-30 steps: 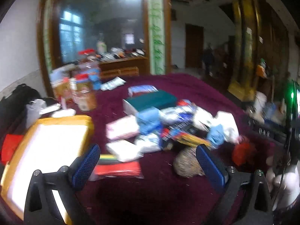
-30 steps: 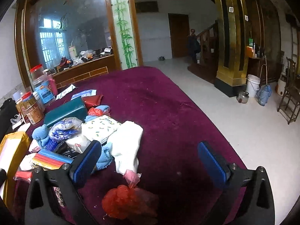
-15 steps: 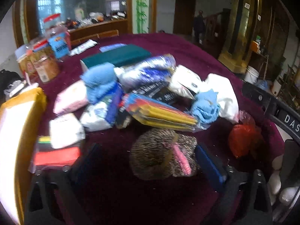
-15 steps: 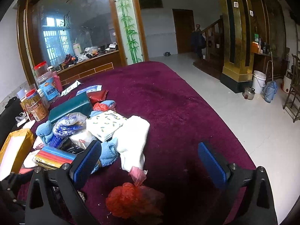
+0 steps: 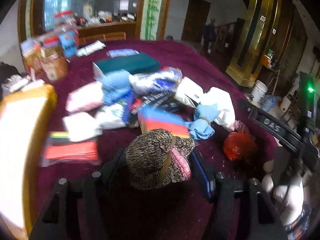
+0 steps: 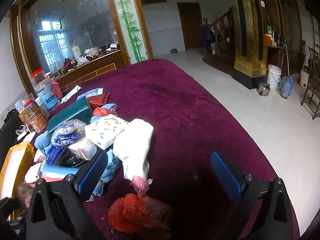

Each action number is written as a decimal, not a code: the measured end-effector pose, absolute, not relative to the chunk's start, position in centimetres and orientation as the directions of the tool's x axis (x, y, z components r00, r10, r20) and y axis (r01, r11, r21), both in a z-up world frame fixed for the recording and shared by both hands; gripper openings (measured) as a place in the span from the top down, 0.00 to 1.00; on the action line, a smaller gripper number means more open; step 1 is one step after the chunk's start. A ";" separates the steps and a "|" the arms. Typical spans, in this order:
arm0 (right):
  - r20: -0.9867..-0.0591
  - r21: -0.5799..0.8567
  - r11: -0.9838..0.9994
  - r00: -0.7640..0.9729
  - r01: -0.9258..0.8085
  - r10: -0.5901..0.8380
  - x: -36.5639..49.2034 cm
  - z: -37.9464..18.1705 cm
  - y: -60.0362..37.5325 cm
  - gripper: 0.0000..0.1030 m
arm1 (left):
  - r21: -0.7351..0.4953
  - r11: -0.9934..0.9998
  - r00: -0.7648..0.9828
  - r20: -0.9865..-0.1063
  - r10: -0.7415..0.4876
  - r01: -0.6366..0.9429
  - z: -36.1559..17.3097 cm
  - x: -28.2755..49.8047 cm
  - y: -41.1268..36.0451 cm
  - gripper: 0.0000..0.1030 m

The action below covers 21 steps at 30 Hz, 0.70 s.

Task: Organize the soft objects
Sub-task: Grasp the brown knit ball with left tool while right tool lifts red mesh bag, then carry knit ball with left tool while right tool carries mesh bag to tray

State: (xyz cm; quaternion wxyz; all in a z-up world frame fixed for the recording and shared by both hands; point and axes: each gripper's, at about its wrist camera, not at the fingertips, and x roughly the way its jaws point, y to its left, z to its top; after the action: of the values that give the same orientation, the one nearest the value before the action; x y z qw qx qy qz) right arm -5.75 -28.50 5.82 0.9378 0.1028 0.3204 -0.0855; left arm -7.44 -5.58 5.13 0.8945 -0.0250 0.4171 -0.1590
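The left hand-held gripper point(image 5: 160, 168) is seen closed in around a brown speckled knitted bundle point(image 5: 154, 160); its jaws have just been closing, and the blue pads are pressed against the bundle's two sides. The bundle is bound by a tan band and shows a pink knitted edge on its right. It lies squarely between the fingers, on the maroon cloth of the desk point(image 5: 180, 56), at the near edge of a heap of soft things. Its long axis cannot be told for certain; the rounded end is turned away from the camera.

Just beyond the bundle a rainbow-striped pack point(image 5: 164, 122) is found, with a light blue cloth point(image 5: 202, 124) and a white folded cloth point(image 5: 222, 104) to the right. A red mesh bag point(image 5: 238, 146) lies apart on the right. A yellow-rimmed tray point(image 5: 30, 100) is placed at the left.

The right hand-held gripper point(image 6: 158, 172) is held with its jaws spread wide and nothing between the pads, above the red mesh bag and the white cloth.
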 end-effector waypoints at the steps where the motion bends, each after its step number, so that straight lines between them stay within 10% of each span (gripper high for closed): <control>1: -0.623 0.138 0.964 0.777 0.226 -0.093 -5.7 5.7 -28.4 0.01 | -0.159 0.953 0.617 -0.732 -0.289 0.258 5.7 -7.9 -5.2 0.34; 21: -0.656 0.131 0.965 0.749 0.228 -0.087 -5.1 5.1 -28.2 0.01 | -0.138 0.963 0.550 -0.798 -0.246 0.231 1.9 -10.2 -3.7 0.37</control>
State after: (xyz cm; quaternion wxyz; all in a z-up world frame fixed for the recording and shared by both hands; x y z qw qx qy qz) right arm -5.09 -28.18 5.10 0.9296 0.1019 0.3438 -0.0847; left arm -10.16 -3.72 1.94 0.8803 -0.0083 0.4545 -0.1354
